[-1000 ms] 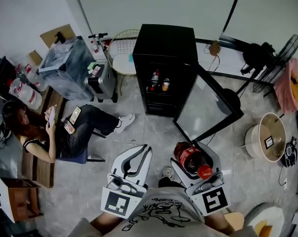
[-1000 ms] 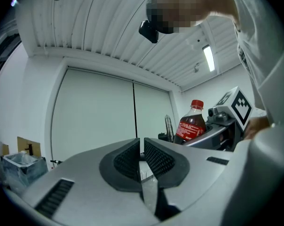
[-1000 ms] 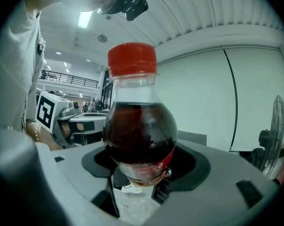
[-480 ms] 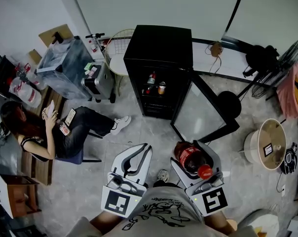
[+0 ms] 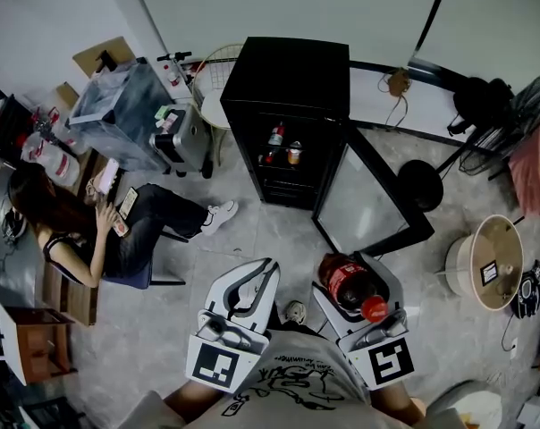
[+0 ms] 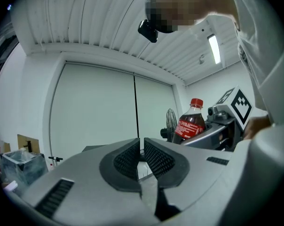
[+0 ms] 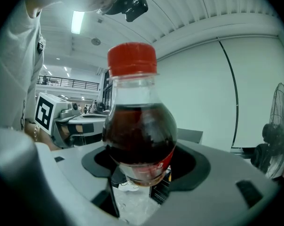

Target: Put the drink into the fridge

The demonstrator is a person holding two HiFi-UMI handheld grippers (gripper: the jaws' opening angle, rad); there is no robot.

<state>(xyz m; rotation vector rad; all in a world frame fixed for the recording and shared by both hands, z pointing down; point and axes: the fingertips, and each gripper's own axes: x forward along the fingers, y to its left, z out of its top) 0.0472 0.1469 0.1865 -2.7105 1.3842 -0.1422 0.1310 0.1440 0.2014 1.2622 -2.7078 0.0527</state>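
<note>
Clamping the drink (image 7: pixel 141 135), a red-capped cola bottle, around its belly in the jaws of the right gripper (image 5: pixel 349 271); kept upright, probably so as to go in standing. Carried with the left gripper (image 6: pixel 141 152) alongside at 9 o'clock, jaws all but closed on nothing, apparently idle. Facing the fridge (image 5: pixel 292 79) at 11 o'clock, well apart, with its glass door (image 5: pixel 368 195) already swung open at 12 o'clock, leaving the shelves (image 5: pixel 283 172) reachable. Compared with a second ago: same grip, same carry; door edge drawn slightly nearer the bottle, reading as a slow approach.
</note>
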